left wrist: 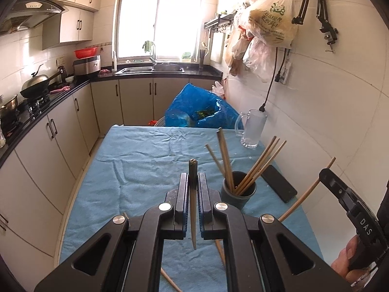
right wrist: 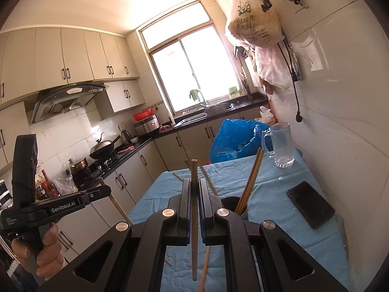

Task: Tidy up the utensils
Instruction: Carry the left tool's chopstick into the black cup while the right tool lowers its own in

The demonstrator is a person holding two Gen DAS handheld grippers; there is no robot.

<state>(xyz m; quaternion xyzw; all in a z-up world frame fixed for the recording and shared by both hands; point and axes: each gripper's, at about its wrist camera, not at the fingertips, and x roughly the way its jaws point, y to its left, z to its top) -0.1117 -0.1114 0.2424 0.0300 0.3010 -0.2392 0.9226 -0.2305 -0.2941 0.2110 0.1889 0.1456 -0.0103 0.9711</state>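
Observation:
A dark round holder [left wrist: 238, 192] stands on the blue tablecloth [left wrist: 145, 160] with several wooden chopsticks [left wrist: 257, 168] leaning in it. My left gripper [left wrist: 193, 177] is shut on a dark-tipped chopstick [left wrist: 192, 194], held above the cloth just left of the holder. My right gripper [right wrist: 193, 185] is shut on a wooden chopstick [right wrist: 194, 209], above and near the holder [right wrist: 234, 203]. The right gripper also shows at the right edge of the left wrist view [left wrist: 350, 204], its chopstick [left wrist: 308, 189] slanting. Loose chopsticks [left wrist: 170, 279] lie on the cloth below my left gripper.
A black phone [left wrist: 279, 182] lies right of the holder. A glass mug [left wrist: 252, 129] stands at the table's far right corner by the tiled wall. A blue bag [left wrist: 199, 109] sits behind the table. Kitchen counters and cabinets [left wrist: 60, 131] run along the left.

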